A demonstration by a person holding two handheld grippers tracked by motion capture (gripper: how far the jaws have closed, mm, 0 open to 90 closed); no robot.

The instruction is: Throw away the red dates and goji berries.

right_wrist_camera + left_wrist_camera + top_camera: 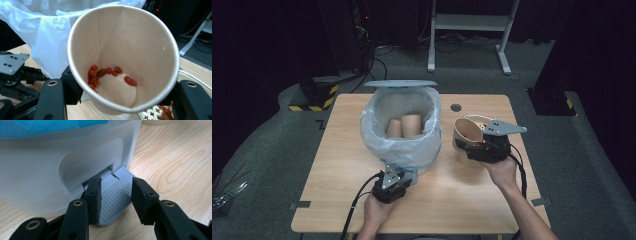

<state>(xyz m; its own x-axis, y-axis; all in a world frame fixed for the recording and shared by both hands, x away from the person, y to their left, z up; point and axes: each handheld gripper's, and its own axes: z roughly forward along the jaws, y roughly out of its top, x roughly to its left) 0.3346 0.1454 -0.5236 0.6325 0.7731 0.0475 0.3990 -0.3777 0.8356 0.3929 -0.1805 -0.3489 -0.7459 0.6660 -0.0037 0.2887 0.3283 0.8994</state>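
Pressing the grey pedal firmly down keeps the bin's lid up, so the left gripper, jaws narrowly apart astride the pedal at the near table edge, should hold steady. Beyond and to its right, the right gripper clamps a paper cup with red bits inside, tilted toward the lined bin; tip it over the rim
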